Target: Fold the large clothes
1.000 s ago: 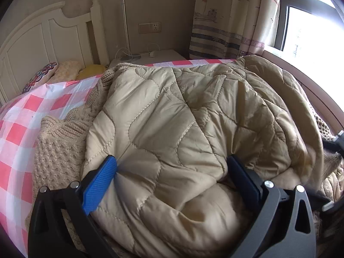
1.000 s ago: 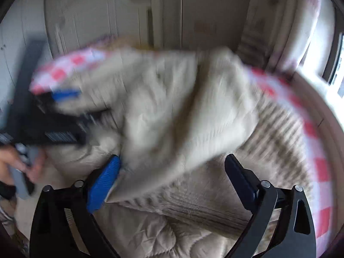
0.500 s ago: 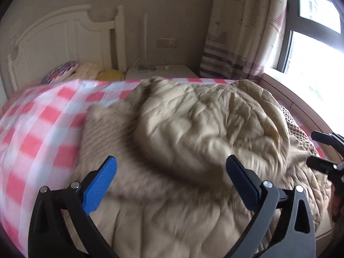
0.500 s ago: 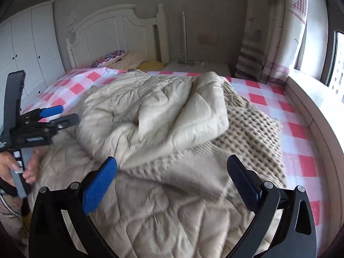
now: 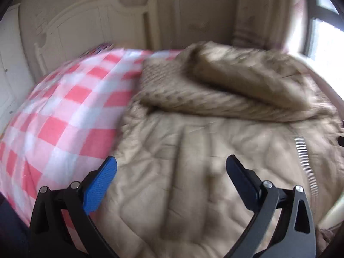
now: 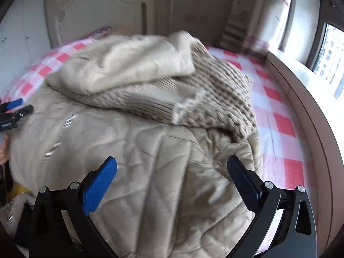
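A large beige quilted coat (image 5: 193, 150) (image 6: 133, 150) lies on the bed, its top part folded back over its lower half. A knitted beige panel (image 5: 185, 94) (image 6: 193, 99) and a zipper strip (image 6: 62, 129) (image 5: 305, 161) show. My left gripper (image 5: 172, 169) hovers open above the coat's near part with nothing between its fingers. My right gripper (image 6: 172, 169) is open too, above the coat's lower right, holding nothing. The left gripper (image 6: 13, 111) also appears at the far left edge of the right wrist view, with a hand below it.
The bed wears a pink and white checked sheet (image 5: 64, 111) (image 6: 277, 116). A white headboard (image 5: 86, 28) stands at the back with a pillow near it. A curtain (image 6: 275, 10) and a window (image 6: 331, 56) with a curved wooden ledge (image 6: 311, 129) lie to the right.
Both grippers have let go of the coat's upper part, which has dropped folded over the lower half. Both have pulled back toward the near edge, and the views have swung left.
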Motion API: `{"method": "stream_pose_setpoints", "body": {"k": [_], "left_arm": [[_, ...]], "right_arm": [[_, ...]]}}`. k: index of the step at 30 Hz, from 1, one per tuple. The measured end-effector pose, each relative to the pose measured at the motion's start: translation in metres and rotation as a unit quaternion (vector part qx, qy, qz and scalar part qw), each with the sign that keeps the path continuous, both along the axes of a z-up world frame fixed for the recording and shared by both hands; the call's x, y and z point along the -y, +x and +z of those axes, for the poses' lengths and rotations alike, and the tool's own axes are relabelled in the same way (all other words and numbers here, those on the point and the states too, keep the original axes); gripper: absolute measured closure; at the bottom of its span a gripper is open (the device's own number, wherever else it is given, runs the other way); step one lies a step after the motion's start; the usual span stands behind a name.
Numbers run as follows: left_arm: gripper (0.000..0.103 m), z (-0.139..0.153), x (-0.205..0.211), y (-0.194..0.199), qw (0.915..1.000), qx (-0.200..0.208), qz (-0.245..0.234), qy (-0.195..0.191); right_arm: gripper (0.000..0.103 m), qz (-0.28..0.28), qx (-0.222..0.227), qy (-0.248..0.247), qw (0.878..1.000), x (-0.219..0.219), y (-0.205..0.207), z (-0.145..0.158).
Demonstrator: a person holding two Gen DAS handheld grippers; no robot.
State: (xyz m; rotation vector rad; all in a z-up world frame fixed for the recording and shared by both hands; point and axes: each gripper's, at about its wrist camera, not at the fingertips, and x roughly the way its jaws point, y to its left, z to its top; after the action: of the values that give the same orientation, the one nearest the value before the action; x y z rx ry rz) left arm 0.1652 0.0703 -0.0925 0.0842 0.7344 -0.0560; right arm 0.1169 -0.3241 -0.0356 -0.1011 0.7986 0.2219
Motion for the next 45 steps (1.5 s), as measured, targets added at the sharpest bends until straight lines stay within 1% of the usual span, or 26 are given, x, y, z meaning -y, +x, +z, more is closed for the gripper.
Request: {"method": "stream_pose_setpoints", "body": {"k": [2, 4, 5, 6, 7, 8, 9, 11, 13, 15, 18, 21, 23, 25, 30, 31, 32, 35, 36, 37, 38, 39, 40, 41, 43, 45], "left_arm": [[0.002, -0.004, 0.013, -0.010, 0.9996, -0.004, -0.022, 0.016], [0.002, -0.025, 0.025, -0.009, 0.9967, -0.033, -0.026, 0.069], [0.002, -0.030, 0.025, -0.012, 0.9969, -0.032, -0.027, 0.066], [0.002, -0.029, 0.019, -0.013, 0.9986, -0.023, -0.023, 0.043], [0.002, -0.030, 0.009, -0.016, 0.9990, -0.038, -0.020, 0.015], [0.002, -0.029, 0.003, -0.019, 0.9989, -0.043, -0.020, 0.004], [0.002, -0.027, -0.003, -0.025, 0.9989, -0.044, -0.014, 0.007], [0.002, -0.022, -0.012, -0.047, 0.9990, -0.028, -0.003, 0.036], [0.002, -0.019, -0.021, -0.071, 0.9988, -0.014, 0.008, 0.047], [0.002, -0.019, -0.039, -0.099, 0.9997, -0.009, 0.013, 0.020], [0.002, -0.030, -0.057, -0.133, 0.9997, -0.016, 0.014, -0.012], [0.002, -0.047, -0.070, -0.143, 0.9977, -0.041, -0.006, -0.053], [0.002, -0.061, -0.078, -0.145, 0.9933, -0.058, -0.019, -0.098], [0.002, -0.068, -0.082, -0.139, 0.9895, -0.070, -0.027, -0.123], [0.002, -0.083, -0.096, -0.126, 0.9762, -0.079, -0.055, -0.195], [0.002, -0.086, -0.095, -0.119, 0.9735, -0.081, -0.058, -0.205], [0.002, -0.090, -0.099, -0.115, 0.9693, -0.087, -0.063, -0.221], [0.003, -0.099, -0.099, -0.106, 0.9587, -0.100, -0.087, -0.252], [0.004, -0.099, -0.096, -0.101, 0.9577, -0.099, -0.096, -0.253], [0.015, -0.100, -0.094, -0.100, 0.9580, -0.097, -0.103, -0.250], [0.057, -0.100, -0.091, -0.101, 0.9570, -0.094, -0.114, -0.250], [0.077, -0.099, -0.089, -0.101, 0.9526, -0.095, -0.124, -0.261], [0.086, -0.097, -0.090, -0.105, 0.9474, -0.093, -0.132, -0.277], [0.089, -0.089, -0.089, -0.114, 0.9481, -0.078, -0.141, -0.274], [0.091, -0.074, -0.088, -0.129, 0.9468, -0.056, -0.159, -0.274], [0.091, -0.052, -0.098, -0.148, 0.9304, -0.024, -0.179, -0.319]], "right_arm": [[0.005, 0.032, -0.005, 0.005, 0.999, -0.010, -0.012, -0.003], [0.005, 0.051, -0.032, -0.035, 0.998, -0.022, -0.014, -0.023], [0.005, 0.049, -0.037, -0.039, 0.997, -0.022, -0.015, -0.033], [0.004, 0.040, -0.023, -0.014, 0.999, -0.016, -0.018, -0.032], [0.004, 0.037, -0.033, -0.002, 0.999, -0.009, -0.020, -0.034], [0.005, 0.038, -0.029, -0.003, 0.999, -0.006, -0.023, -0.031], [0.005, 0.041, -0.033, -0.013, 0.999, -0.002, -0.028, -0.028], [0.005, 0.038, -0.031, -0.027, 0.998, 0.006, -0.041, -0.022], [0.005, 0.027, -0.015, -0.037, 0.999, 0.020, -0.066, -0.017], [0.005, 0.031, -0.010, -0.016, 0.999, 0.033, -0.098, -0.022], [0.005, 0.042, -0.028, 0.008, 0.999, 0.056, -0.131, -0.047], [0.005, 0.016, -0.062, 0.021, 0.998, 0.076, -0.151, -0.076], [0.005, 0.001, -0.066, 0.057, 0.996, 0.089, -0.147, -0.086], [0.005, -0.006, -0.071, 0.118, 0.990, 0.104, -0.139, -0.093], [0.006, 0.033, -0.060, 0.199, 0.978, 0.122, -0.126, -0.099], [0.009, 0.037, -0.061, 0.207, 0.976, 0.123, -0.123, -0.101], [0.019, 0.044, -0.061, 0.212, 0.974, 0.122, -0.121, -0.104], [0.039, 0.051, -0.067, 0.209, 0.974, 0.122, -0.127, -0.115], [0.059, 0.053, -0.063, 0.206, 0.975, 0.124, -0.130, -0.116], [0.074, 0.055, -0.052, 0.203, 0.976, 0.124, -0.134, -0.114], [0.079, 0.058, -0.041, 0.208, 0.976, 0.125, -0.136, -0.111], [0.081, 0.062, -0.034, 0.211, 0.975, 0.127, -0.140, -0.108], [0.083, 0.068, -0.025, 0.209, 0.975, 0.126, -0.147, -0.102], [0.083, 0.075, -0.018, 0.205, 0.976, 0.124, -0.152, -0.097], [0.084, 0.094, 0.003, 0.206, 0.974, 0.123, -0.167, -0.078], [0.084, 0.099, 0.027, 0.222, 0.970, 0.124, -0.178, -0.061]]}}
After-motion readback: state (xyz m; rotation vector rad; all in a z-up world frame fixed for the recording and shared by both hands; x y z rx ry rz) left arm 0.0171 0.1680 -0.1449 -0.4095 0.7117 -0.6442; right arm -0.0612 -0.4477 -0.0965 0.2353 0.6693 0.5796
